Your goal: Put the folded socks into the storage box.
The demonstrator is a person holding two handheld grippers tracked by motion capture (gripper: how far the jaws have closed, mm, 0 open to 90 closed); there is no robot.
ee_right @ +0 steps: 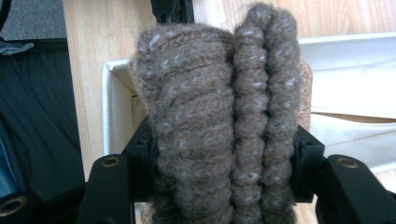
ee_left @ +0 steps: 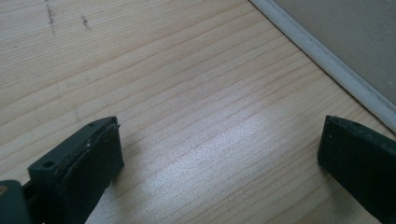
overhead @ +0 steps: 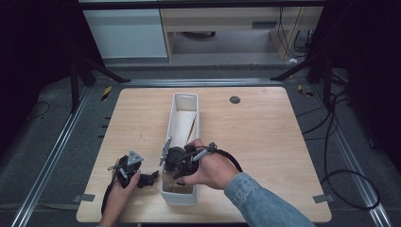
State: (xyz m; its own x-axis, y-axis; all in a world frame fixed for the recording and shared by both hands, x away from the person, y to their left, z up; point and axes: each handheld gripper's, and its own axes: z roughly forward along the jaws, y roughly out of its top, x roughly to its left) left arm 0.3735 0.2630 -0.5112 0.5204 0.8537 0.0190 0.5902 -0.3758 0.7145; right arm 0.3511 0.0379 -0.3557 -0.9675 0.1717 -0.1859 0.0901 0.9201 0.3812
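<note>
Right hand-held gripper (ee_right: pixel 224 186): clamped on folded brown knitted cloth (ee_right: pixel 219 112), both pads pressed against its sides, cloth bulging up between jaws in thick rolled ribs. Same right hand-held gripper (overhead: pixel 182 161) seen from above: held in right hand (overhead: pixel 213 170), poised over near end of long white box (overhead: pixel 181 196), pointing toward box interior. Cloth mostly hidden there under gripper and hand; cannot tell from above whether touching box floor. Rim of white box (ee_right: pixel 108 112) visible just behind cloth in right gripper view, pale inner wall off to the right.

Left hand-held gripper (ee_left: pixel 219 158): jaws wide apart, nothing between them, bare wood grain underneath. Left hand-held gripper (overhead: pixel 137 172) resting low on tabletop, just beside left wall of box, near its near end, jaws aimed toward box. Held by left hand (overhead: pixel 120 189). White edge of box (ee_left: pixel 327 60) crossing upper right corner of left gripper view.

White box: long, narrow, lying lengthwise away from person, about mid tabletop. Beige sheet or divider (overhead: pixel 184 125) lying inside far half. Light wooden tabletop (overhead: pixel 265 142) with small dark round disc (overhead: pixel 235 100) near far edge, well apart from box. Denim sleeve (overhead: pixel 265 201) on right forearm entering from bottom right.
</note>
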